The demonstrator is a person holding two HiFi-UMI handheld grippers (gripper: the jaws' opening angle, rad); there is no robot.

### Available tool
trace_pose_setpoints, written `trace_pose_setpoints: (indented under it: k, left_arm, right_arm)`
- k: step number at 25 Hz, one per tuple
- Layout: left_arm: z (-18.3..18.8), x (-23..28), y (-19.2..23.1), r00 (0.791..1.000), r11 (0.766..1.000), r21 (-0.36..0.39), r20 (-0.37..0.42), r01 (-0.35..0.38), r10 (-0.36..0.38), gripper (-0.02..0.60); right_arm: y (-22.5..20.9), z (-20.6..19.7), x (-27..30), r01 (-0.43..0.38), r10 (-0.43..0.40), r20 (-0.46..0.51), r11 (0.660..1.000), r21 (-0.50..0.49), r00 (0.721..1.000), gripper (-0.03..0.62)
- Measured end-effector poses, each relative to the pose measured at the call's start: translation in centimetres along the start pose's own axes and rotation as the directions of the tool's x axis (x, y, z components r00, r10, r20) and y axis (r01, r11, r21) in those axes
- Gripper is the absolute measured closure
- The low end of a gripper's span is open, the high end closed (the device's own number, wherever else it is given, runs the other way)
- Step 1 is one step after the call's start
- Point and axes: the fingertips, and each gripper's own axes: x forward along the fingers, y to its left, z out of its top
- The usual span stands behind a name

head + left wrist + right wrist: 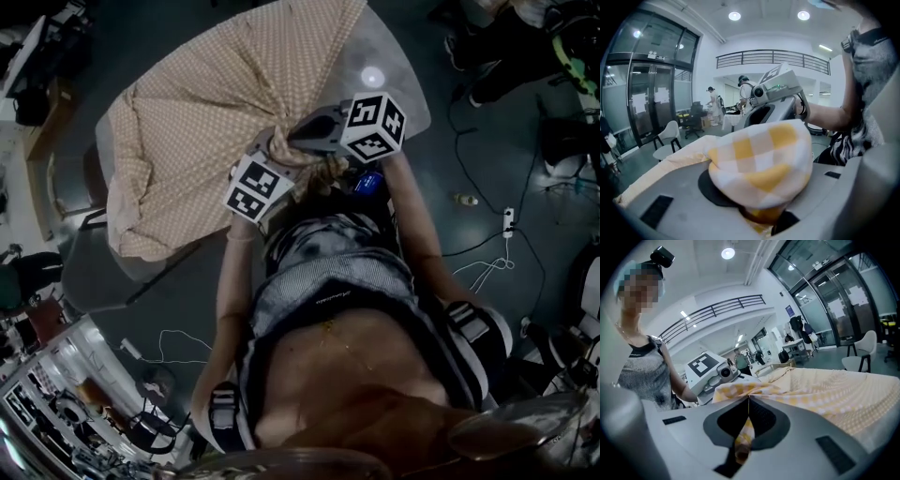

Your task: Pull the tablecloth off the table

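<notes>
my left claw (761,197) is hard to read: a fat wad of the checked tablecloth (206,122) bulges over its tips and hides them, but the cloth runs down into the gap and the jaws are clamped on it, held partway apart by its bulk. the right claw (749,399) is pinched tight on a thin fold. from the head view both claws meet at one gathered knot above the near edge of the desk (398,89), and the marker cubes and my arms cover that edge. the cloth fans from the knot over the left side and droops past the left edge; the right side lies bare. cables (487,267) trail on the floor and a white chair (670,136) stands beyond.
</notes>
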Motion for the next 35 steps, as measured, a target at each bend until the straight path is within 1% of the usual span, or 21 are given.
trace_pose_setpoints:
  k: [4, 8, 14, 20, 26, 32, 35]
  left_arm:
    - [0.4, 0.4, -1.3, 0.999, 0.997, -0.072, 0.035, -0.02, 0.022, 0.413]
    - [0.2, 0.2, -2.2, 0.996, 0.989, -0.133, 0.065, -0.059, 0.068, 0.414]
    - [0.2, 0.8, -4.1, 0.988, 0.977, -0.172, 0.072, -0.123, 0.137, 0.417]
    - [-0.5, 0.6, -5.1, 0.983, 0.966, -0.216, 0.085, -0.14, 0.161, 0.427]
    - [-1.4, 0.5, -6.2, 0.985, 0.963, -0.24, 0.085, -0.125, 0.149, 0.439]
    - [-2.5, -1.1, -7.1, 0.986, 0.962, -0.246, 0.093, -0.116, 0.142, 0.442]
    - [-3.2, -1.9, -7.8, 0.986, 0.961, -0.255, 0.093, -0.111, 0.139, 0.442]
  right_arm:
    - [1.0, -0.6, -1.1, -0.043, 0.043, 0.002, 0.999, -0.019, 0.999, 0.531]
    - [2.0, -1.4, -1.1, -0.083, 0.082, -0.018, 0.996, -0.044, 0.996, 0.531]
    - [3.6, -2.8, -2.2, -0.139, 0.138, -0.026, 0.988, -0.07, 0.99, 0.531]
    - [4.5, -3.7, -1.9, -0.159, 0.154, -0.053, 0.983, -0.094, 0.987, 0.531]
    - [5.3, -4.5, -1.6, -0.146, 0.141, -0.059, 0.985, -0.092, 0.988, 0.531]
    - [6.6, -4.8, -0.1, -0.101, 0.097, -0.048, 0.991, -0.09, 0.994, 0.53]
    - [7.6, -5.0, 0.7, -0.053, 0.049, -0.05, 0.994, -0.094, 0.998, 0.53]
